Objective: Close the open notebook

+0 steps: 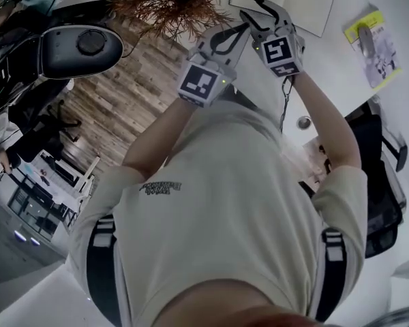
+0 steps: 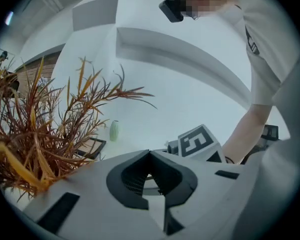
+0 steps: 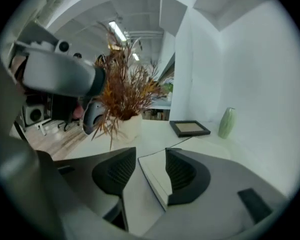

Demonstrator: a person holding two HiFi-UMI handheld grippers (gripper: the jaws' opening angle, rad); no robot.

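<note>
Task not yet begun: the notebook (image 1: 307,2) lies open and flat on the white table (image 1: 334,87), beside the dried plant (image 1: 170,2). Left gripper (image 2: 150,153): jaws pressed together, nothing between them. Right gripper (image 3: 150,156): jaws spread wide, a notebook corner visible in the gap, pads not pressing it. Remaining, by judgement: catch one cover and fold it over

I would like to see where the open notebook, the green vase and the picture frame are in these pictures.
open notebook (image 1: 310,2), head view, on a white page
green vase (image 3: 227,122), right gripper view, middle of its body
picture frame (image 3: 190,128), right gripper view, on its inner panel
</note>
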